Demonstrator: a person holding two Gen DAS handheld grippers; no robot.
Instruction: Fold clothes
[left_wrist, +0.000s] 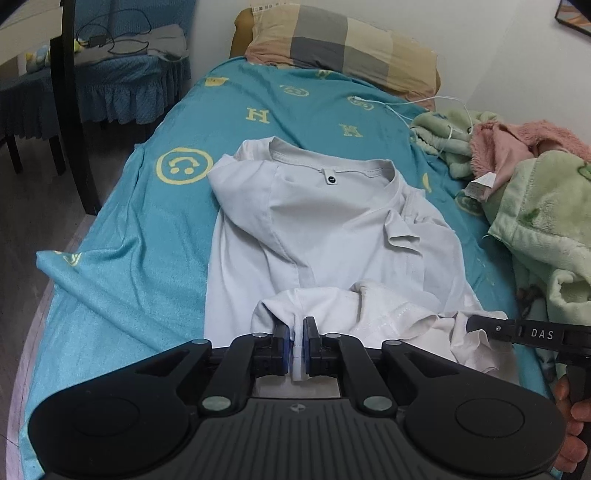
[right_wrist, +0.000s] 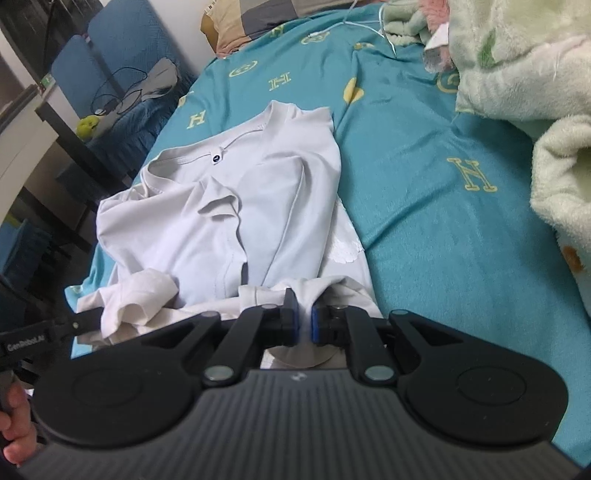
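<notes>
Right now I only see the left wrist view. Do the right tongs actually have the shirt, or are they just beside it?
Observer: The right tongs pinch a bunch of the white shirt between their blue pads.
Operator: Anything showing under the shirt on that side?
Observer: A crinkled white patch peeks out along its edge nearest the blanket.
Operator: Is the blanket crowding it?
Observer: No. Bare teal sheet with a yellow letter N lies between the shirt and the green blanket.

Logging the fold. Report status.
Left gripper, right gripper both pinching the white shirt hem. Sleeves folded in. Green blanket beside, not blocking.
</notes>
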